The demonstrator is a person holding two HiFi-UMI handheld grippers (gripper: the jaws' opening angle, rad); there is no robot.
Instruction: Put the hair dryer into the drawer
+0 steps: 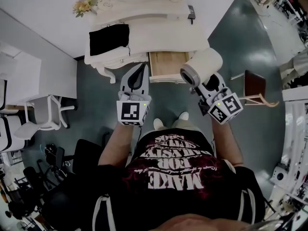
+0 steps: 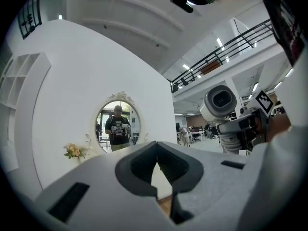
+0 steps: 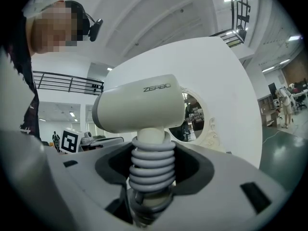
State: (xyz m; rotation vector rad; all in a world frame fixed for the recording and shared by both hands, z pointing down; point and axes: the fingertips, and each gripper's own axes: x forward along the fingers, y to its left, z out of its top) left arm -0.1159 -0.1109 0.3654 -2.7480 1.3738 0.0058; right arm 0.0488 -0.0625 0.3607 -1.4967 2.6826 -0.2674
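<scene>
Head view: right hand-held gripper carries the hair dryer near the open drawer of the table, so lowering it inside likely comes next; left gripper view: left hand-held gripper closed, empty, facing a mirror; right gripper view alone shows jaws clamped on the dryer's ribbed handle.

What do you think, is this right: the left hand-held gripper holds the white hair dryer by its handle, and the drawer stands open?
Not quite: the right hand-held gripper holds the white hair dryer by its handle, as the right gripper view shows. The left hand-held gripper is shut and empty. The drawer does stand open.
</scene>
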